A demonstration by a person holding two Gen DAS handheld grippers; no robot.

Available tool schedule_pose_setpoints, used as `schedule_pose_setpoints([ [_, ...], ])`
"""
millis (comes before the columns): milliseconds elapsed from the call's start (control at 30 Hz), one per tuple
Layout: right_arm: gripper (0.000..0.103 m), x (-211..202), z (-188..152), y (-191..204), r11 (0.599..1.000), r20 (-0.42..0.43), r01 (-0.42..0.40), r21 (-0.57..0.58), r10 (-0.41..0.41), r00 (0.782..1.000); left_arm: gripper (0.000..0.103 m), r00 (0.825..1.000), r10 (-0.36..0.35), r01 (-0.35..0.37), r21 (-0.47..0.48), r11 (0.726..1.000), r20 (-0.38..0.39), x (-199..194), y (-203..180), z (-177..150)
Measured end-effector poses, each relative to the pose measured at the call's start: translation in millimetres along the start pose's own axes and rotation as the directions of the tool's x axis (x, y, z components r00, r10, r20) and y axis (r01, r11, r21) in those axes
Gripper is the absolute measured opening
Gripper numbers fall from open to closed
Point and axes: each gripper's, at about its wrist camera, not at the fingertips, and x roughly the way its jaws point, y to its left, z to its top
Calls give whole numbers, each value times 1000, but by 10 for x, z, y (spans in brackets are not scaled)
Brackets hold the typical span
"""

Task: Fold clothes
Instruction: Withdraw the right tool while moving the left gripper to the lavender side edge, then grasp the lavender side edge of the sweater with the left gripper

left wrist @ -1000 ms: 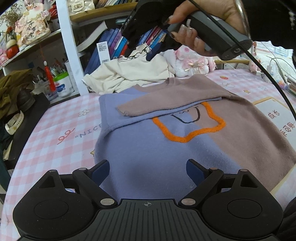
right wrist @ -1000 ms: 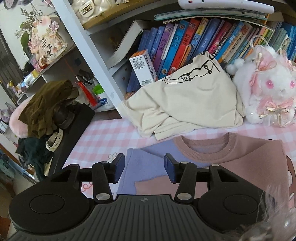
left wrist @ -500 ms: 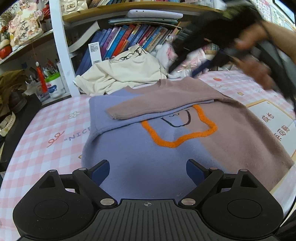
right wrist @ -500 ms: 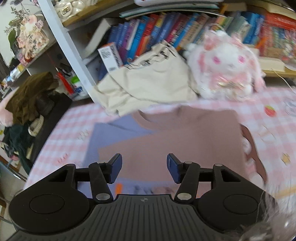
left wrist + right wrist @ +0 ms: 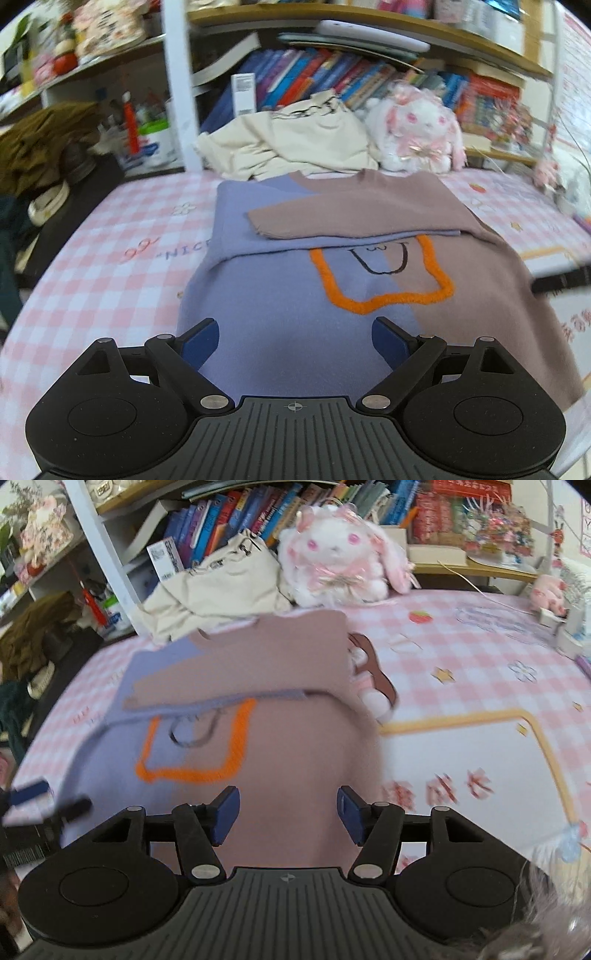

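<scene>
A two-tone sweater [image 5: 295, 306], lilac on the left and dusty pink on the right with an orange outline on the chest, lies flat on the pink checked tablecloth [image 5: 103, 280]. Both sleeves are folded across its chest, the pink sleeve [image 5: 351, 218] on top. My left gripper [image 5: 293, 341] is open and empty above the sweater's near hem. My right gripper [image 5: 288, 818] is open and empty above the sweater's [image 5: 295, 760] pink half. The left gripper's fingers [image 5: 29, 794] show blurred at the left edge of the right wrist view.
A cream garment [image 5: 295, 144] is heaped behind the sweater's collar, beside a white plush rabbit [image 5: 417, 133] and a bookshelf [image 5: 332, 77]. A brown garment [image 5: 40, 147] lies on a dark stand at the left. A printed white panel [image 5: 461, 757] is on the cloth to the right.
My right gripper has pulled back from the collar end to the near hem and has opened wider. It has left the left wrist view. My left gripper has stayed open over the hem.
</scene>
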Motion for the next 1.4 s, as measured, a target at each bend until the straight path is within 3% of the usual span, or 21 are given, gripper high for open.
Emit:
schedule_pose_setpoints([
  [133,59,-120,-181,-120,999,-3,17,-32,-17,1000,92,1000,15,-16,-41,999,-27,-54,-56,-63],
  [567,61,-370,-678,-334,1000,-6,-2,-8,2,1000,92,996,25,-28,-29,999,-89,-454,-335,-440],
  [900,62,-524,-954,-446,1000,-14,-2,17,2,1000,92,996,54,-64,-145,987,-73,-669,-184,-659],
  [1067,61,-539,-970,-511,999,-15,-10,44,10,1000,89,994,58,-80,-248,965,-93,-626,52,-671],
  [1167,59,-519,-938,-521,997,-13,-32,74,33,999,71,992,48,-82,-306,948,-118,-561,212,-688],
  [1267,53,-480,-882,-501,994,-9,-65,93,66,998,46,989,43,-88,-340,936,-138,-497,335,-698],
  [1400,44,-381,-807,-485,991,-29,-58,117,62,998,42,987,50,-108,-391,914,-156,-428,477,-707],
])
